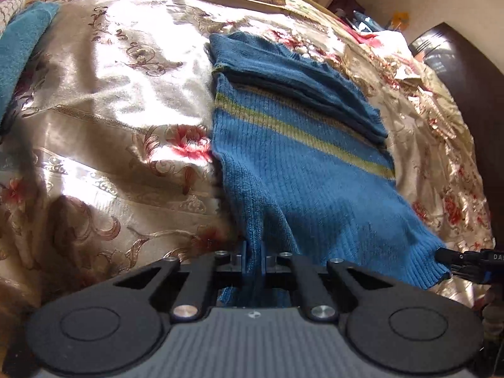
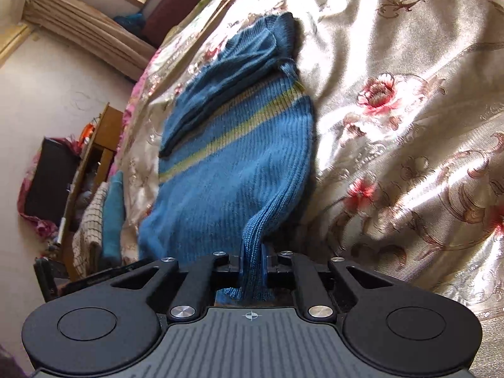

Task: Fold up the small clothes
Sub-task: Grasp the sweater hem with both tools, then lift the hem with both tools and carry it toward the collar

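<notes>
A small blue knit sweater point(image 1: 302, 170) with a yellow-green stripe lies on a shiny floral bedspread point(image 1: 110, 110), its sleeves folded across the upper part. My left gripper point(image 1: 253, 260) is shut on the sweater's near left hem corner, the knit bunched between the jaws. In the right wrist view the same sweater point(image 2: 239, 157) stretches away, and my right gripper point(image 2: 252, 263) is shut on its near right hem corner. The right gripper's tip point(image 1: 466, 261) shows at the left view's right edge, at the hem.
A teal cloth point(image 1: 22, 41) lies at the far left of the bed. A dark headboard point(image 1: 456, 72) stands at the right. Beside the bed are a wooden shelf unit point(image 2: 97, 145), a checked cloth and teal towel point(image 2: 104, 220), and curtains point(image 2: 82, 28).
</notes>
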